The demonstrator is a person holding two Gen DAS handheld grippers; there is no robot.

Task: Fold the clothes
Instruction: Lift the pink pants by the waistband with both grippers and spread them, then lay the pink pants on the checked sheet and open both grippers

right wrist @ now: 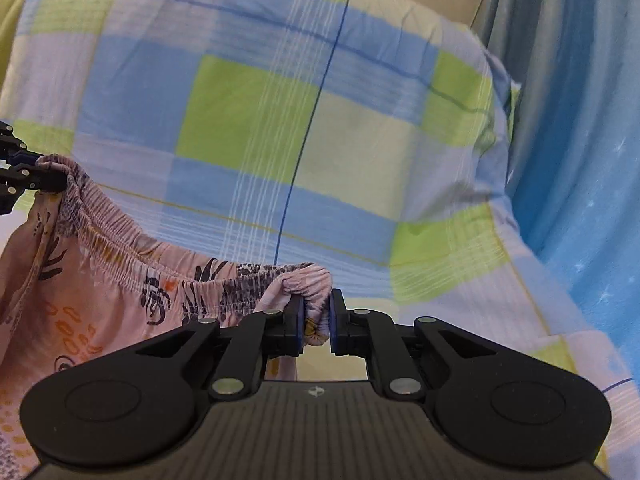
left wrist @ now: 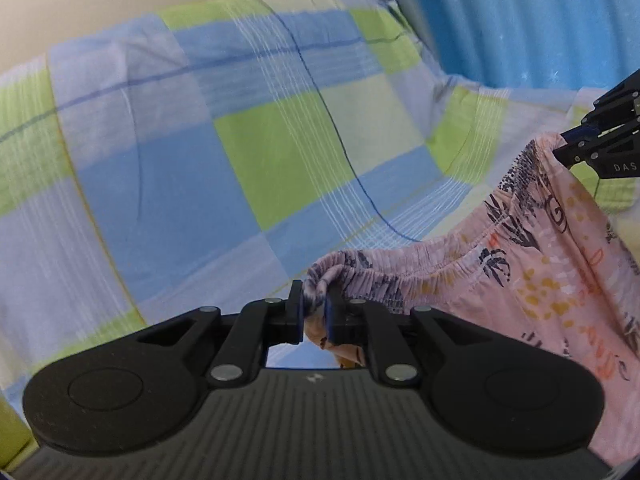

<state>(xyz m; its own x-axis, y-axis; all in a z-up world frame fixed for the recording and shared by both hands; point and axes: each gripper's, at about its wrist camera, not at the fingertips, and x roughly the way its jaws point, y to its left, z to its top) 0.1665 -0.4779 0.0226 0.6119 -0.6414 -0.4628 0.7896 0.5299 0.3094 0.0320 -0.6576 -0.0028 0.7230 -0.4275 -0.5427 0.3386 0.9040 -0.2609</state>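
A bed covered by a checked sheet [left wrist: 248, 152] in blue, green and pale lilac fills both views, with a blue curtain [left wrist: 520, 20] hung past its far right corner. Over the near part of the bed a pink printed garment [left wrist: 540, 280] is held up off the sheet by its gathered elastic waistband [left wrist: 440, 268], which sags in a shallow curve between the two tools. The long axis of that waistband is seen to run side to side, roughly along the near edge of the bed, and the cloth below it hangs toward the person; whether its lower end rests on the sheet cannot be told. The garment is not folded as it hangs. One end of the band is pinched by the left gripper [left wrist: 316, 316], its jaws pressed together on a bunched wad of cloth; the other end is pinched likewise by the right gripper [right wrist: 316, 316]. Neither is nearer than the other, since each holds its own end, so any laying down or folding would be judged to turn on both ends being carried together. In the left wrist view the far tool is shown at the right edge with the hanging cloth draped below it; in the right wrist view more of the bare sheet toward the bed's right edge is shown, where the cloth could be laid.
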